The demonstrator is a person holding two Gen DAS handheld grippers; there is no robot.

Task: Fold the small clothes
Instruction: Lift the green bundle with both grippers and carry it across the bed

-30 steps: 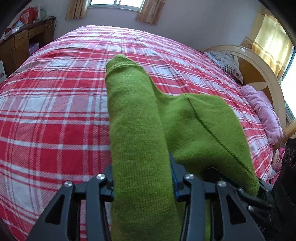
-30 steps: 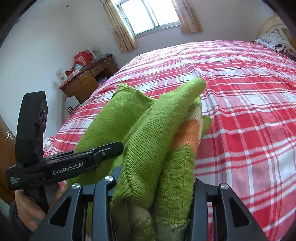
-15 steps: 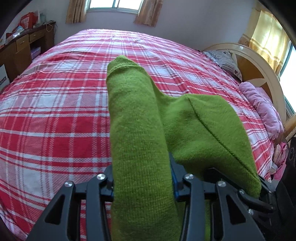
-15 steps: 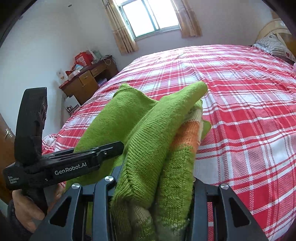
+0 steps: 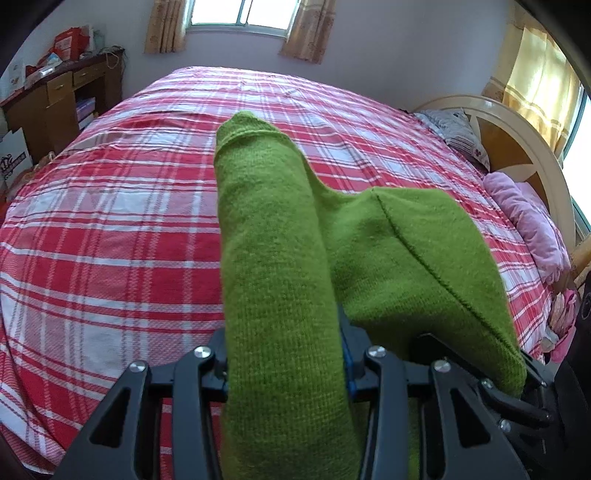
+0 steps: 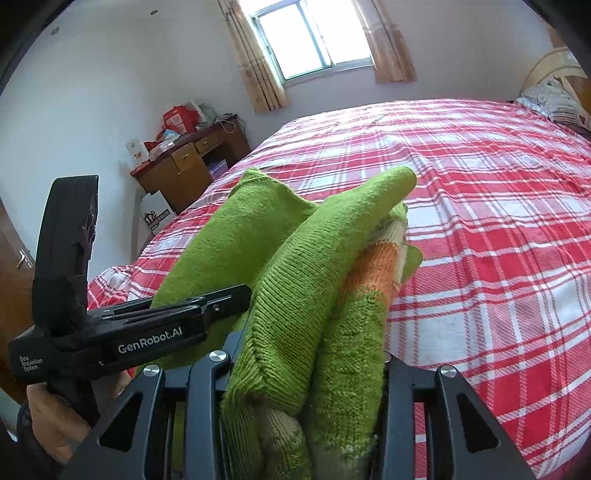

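— How many garments do we count here?
— One: a single green knitted sweater (image 5: 280, 258), bunched up, with an orange and cream band showing in the right wrist view.
— And grippers?
— Two. We see the left gripper (image 5: 284, 365) and the right gripper (image 6: 306, 373), each with two fingers.
— Hands?
— One hand (image 6: 48, 417) in view, on the left gripper's handle.
— Furniture?
— One bed (image 5: 110, 221) under a red plaid sheet, one headboard (image 5: 524, 147), one wooden desk (image 5: 62, 99).
— Pillows and windows?
— We count two pillows, a patterned pillow (image 5: 461, 133) and a pink pillow (image 5: 532, 221). We count two windows: one facing window (image 5: 240, 14), one side window (image 5: 580, 155).
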